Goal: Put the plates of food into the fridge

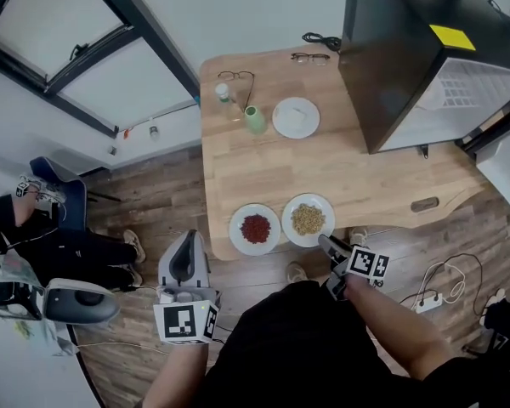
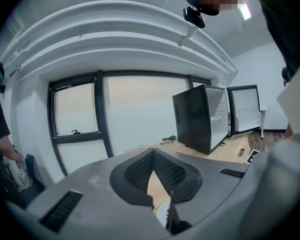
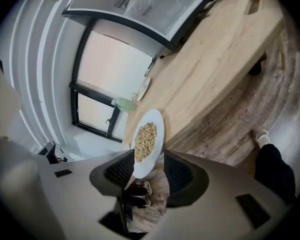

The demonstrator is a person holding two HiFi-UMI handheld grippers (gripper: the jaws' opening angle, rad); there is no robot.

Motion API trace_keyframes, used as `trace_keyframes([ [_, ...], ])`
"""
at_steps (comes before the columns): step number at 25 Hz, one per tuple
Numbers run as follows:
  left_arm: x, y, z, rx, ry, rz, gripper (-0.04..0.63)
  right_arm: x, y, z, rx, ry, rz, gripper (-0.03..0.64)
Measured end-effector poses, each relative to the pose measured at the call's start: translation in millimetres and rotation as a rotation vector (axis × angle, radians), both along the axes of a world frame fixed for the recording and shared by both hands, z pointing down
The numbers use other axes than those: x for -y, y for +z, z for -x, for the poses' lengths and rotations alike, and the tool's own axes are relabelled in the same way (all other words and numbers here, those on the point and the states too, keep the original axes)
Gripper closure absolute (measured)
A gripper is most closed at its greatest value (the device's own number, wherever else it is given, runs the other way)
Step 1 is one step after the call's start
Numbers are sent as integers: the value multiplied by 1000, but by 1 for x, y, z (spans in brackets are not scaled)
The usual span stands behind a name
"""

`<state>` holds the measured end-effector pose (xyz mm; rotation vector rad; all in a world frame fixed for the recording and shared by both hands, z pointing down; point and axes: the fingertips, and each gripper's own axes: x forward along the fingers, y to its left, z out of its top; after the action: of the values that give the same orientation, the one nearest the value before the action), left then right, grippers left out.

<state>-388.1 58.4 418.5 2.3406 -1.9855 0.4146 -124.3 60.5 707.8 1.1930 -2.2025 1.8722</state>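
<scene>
Two plates of food sit at the near edge of the wooden table point(image 1: 357, 177): one with red food point(image 1: 255, 229), one with beige grains point(image 1: 308, 219). A third white plate point(image 1: 296, 117) lies farther back. The black fridge point(image 1: 408, 49) stands at the table's far right with its door open. My right gripper point(image 1: 327, 243) is at the grain plate's near rim. In the right gripper view the grain plate point(image 3: 147, 139) rises between the open jaws of that gripper point(image 3: 149, 156), with a gap on the right pad's side. My left gripper point(image 1: 185, 243) hangs off the table's near left edge, shut point(image 2: 152, 154) and empty.
A green cup point(image 1: 255, 119), a small bottle point(image 1: 225, 100) and two pairs of glasses point(image 1: 235, 77) lie at the back of the table. A power strip point(image 1: 429, 300) and cables lie on the floor at right. Another person point(image 1: 34, 228) sits at left.
</scene>
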Motion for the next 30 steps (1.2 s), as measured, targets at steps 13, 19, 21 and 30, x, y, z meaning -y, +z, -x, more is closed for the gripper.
trace_keyframes([
  [13, -13, -1, 16, 10, -27, 6, 592, -2, 13, 12, 160, 94, 82, 575],
  [19, 1, 3, -12, 5, 40, 13, 592, -5, 1, -3, 229, 105, 107, 586],
  [21, 7, 2, -22, 1, 59, 12, 592, -5, -2, -12, 241, 134, 117, 586],
  [30, 47, -35, -85, 11, 202, -74, 592, 19, -48, -63, 270, 225, 68, 586],
])
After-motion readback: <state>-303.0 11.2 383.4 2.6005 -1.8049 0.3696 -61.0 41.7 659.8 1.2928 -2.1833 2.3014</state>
